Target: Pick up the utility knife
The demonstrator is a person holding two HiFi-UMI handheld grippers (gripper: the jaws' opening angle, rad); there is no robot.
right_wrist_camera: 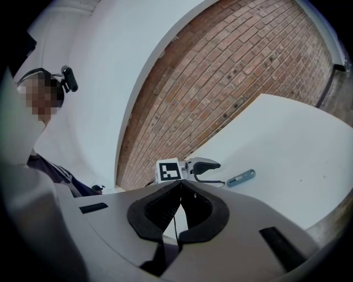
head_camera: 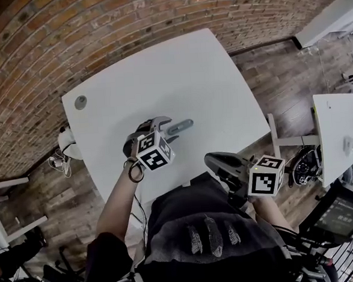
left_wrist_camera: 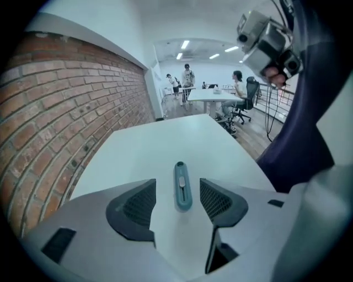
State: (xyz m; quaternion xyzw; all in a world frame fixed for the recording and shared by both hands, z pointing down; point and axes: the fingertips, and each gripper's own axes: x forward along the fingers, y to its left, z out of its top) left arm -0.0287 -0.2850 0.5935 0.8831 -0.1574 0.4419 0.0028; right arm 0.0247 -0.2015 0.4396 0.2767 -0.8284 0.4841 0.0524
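Utility knife (head_camera: 180, 127): lies flat on the white table (head_camera: 159, 66), blue-grey, slider facing up. Sits in line with the gap between the 2 pads of the left gripper (left_wrist_camera: 177, 194) and touches neither pad (left_wrist_camera: 138, 206). Shows bare tabletop on both sides.

Left gripper: released, jaws spread wide and tilted down toward the knife. Hovers close over the table's middle, marker cube toward the person. Appears in the right gripper view just beside the knife's near end, apart from it.

Right gripper (head_camera: 213, 162): clenched on nothing, jaws pressed together. Hangs by the table's near edge, close to the person's torso and well apart from the knife.

Brick wall (head_camera: 66, 30): runs along the table's far side.

Second white table (head_camera: 338, 132): stands off to the right on the wood floor.
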